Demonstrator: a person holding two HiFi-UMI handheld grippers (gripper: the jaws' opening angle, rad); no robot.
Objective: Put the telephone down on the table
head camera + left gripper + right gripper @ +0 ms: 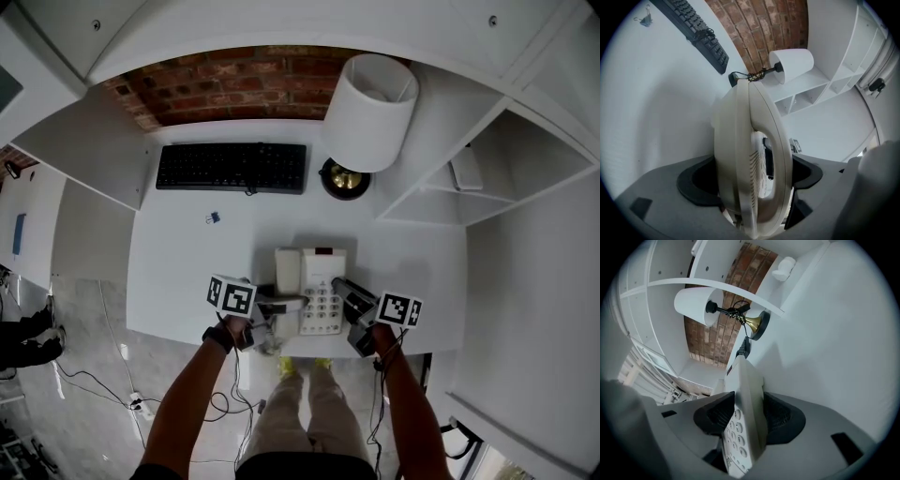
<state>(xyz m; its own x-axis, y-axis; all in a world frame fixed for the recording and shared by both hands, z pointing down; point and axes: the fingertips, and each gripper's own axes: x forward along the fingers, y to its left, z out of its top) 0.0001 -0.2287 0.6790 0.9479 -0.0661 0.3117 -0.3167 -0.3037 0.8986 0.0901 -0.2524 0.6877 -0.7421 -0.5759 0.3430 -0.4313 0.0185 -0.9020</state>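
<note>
Holds left gripper point(279, 302) clamped across handset point(287, 272) of telephone point(324, 270), right gripper point(340, 287) clamped on its keypad edge, at near edge of surface point(187, 253). Shows both grippers only in head view. Catches earpiece slots point(753, 173) in left gripper view, number keys point(733, 437) in right gripper view, print too blurred to read.

Head view: camera on my head, facing steeply down on the white table point(187, 253), far enough off to take in the whole desk. Left gripper view: very near, looking along the jaws; keyboard point(701, 35) upper left, lamp point(792, 63) upper centre. Right gripper view: equally near, rolled sideways, lamp at upper left. All three share the telephone point(314, 286), lamp and brick wall point(234, 84).
</note>
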